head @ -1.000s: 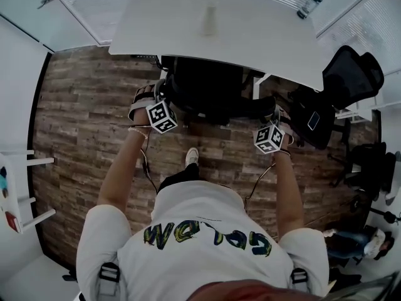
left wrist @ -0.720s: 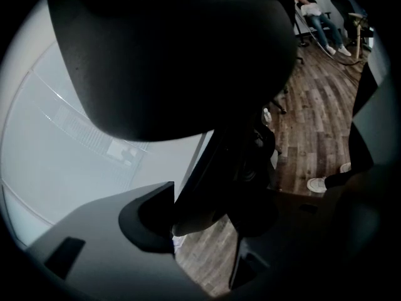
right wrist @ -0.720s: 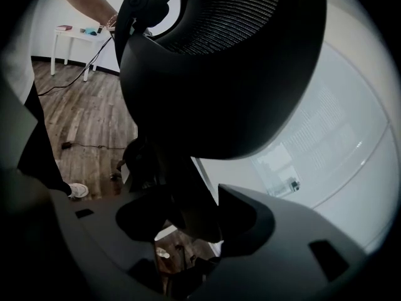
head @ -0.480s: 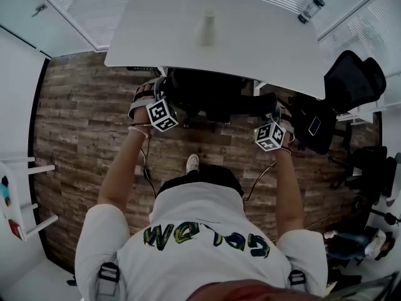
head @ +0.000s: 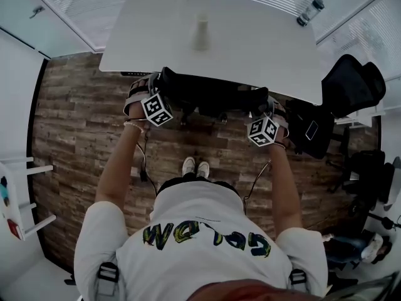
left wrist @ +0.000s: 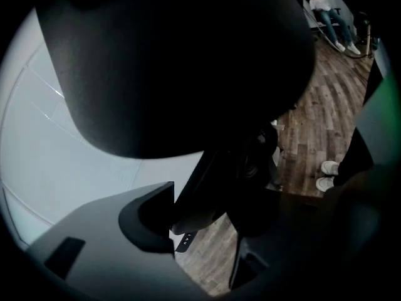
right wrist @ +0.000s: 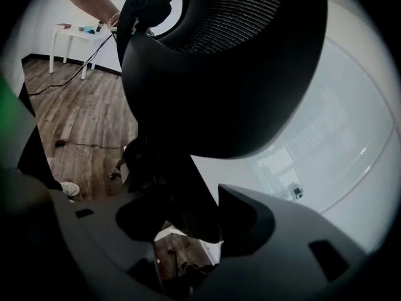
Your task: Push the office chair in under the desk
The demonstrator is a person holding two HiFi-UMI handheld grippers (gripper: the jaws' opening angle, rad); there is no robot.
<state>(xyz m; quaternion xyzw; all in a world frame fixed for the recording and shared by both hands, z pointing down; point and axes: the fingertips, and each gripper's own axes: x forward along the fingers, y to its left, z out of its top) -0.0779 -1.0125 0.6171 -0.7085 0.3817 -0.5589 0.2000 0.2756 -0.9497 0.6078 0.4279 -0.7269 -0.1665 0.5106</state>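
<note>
The black office chair (head: 207,96) stands at the near edge of the white desk (head: 250,49), its seat hidden beneath the top. My left gripper (head: 156,88) is at the left side of the backrest, my right gripper (head: 266,108) at the right side. In the left gripper view the backrest (left wrist: 175,61) fills the frame, and a dark frame bar of the chair sits between the jaws of the left gripper (left wrist: 203,209). In the right gripper view the mesh backrest (right wrist: 232,61) looms above, and the right gripper (right wrist: 188,221) has its jaws set wide on a frame bar.
A pale cup (head: 200,33) and a bottle (head: 310,11) stand on the desk. A second black chair (head: 351,80) and a dark bag (head: 310,130) are at the right. A small white table (head: 19,199) is at the left. My feet (head: 195,167) are behind the chair.
Both grippers and the chair have moved forward toward the desk, and more of the chair is under the top. My feet have come together behind it.
</note>
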